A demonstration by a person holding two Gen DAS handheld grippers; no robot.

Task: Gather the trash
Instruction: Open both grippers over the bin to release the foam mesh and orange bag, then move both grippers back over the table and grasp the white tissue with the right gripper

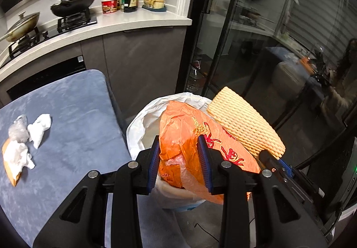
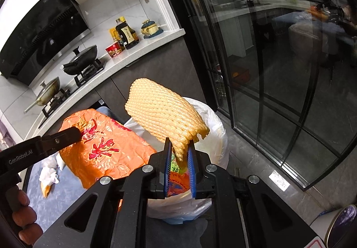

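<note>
two catches over the bin

the left gripper [image 1: 179, 158] pinches an orange bag [image 1: 185, 136] and the right gripper [image 2: 180, 155] pinches a foam net [image 2: 162, 112] by its bunched lower end, both held over the lined bin [image 1: 142, 118]. both look feather-light and soft: the bag is thin, crinkled film printed with red characters, likely slippery, best taken by a gathered fold; the net is a pale yellow, ribbed mesh sleeve, springy and easily crushed, safe to grip anywhere. white tissues [image 1: 39, 129] and a clear wad [image 1: 17, 128] lie on the blue table [image 1: 73, 114] beside the bin, not yet collected.
</note>
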